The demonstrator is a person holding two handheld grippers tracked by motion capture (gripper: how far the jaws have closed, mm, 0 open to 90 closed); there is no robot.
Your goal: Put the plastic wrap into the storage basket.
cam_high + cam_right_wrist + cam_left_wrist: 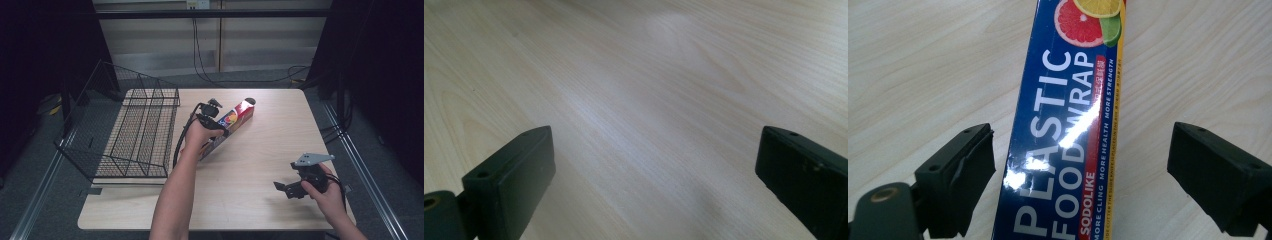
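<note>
1. High view: a light wooden table (260,165) takes up the middle of the frame. A black wire basket (137,132) sits on its left part, with a tall mesh back rising toward the upper left. Right of the basket, a little above the frame's centre, lies a long box of plastic food wrap (235,120), running on a slant from lower left to upper right, blue with a red far end. The left gripper (220,131) sits over the nearer half of the box, held by the left hand (197,136), whose forearm comes up from the bottom centre. The right gripper (286,189) is in the lower right, over bare wood, well apart from the box; the right hand (325,192) holds it and a grey three-cornered plate (312,159) tops it.

2. Left gripper view: the box of plastic food wrap (1068,140) runs from the bottom centre to the top, between the two black jaws. The jaws stand apart; the left one is just beside the box edge, the right one is clear of it with wood showing between. The lettering reads "PLASTIC FOOD WRAP", with citrus slices at the top.

3. Right gripper view: the jaws stand wide apart at the lower corners, with nothing but pale tabletop (649,100) between them.
</note>
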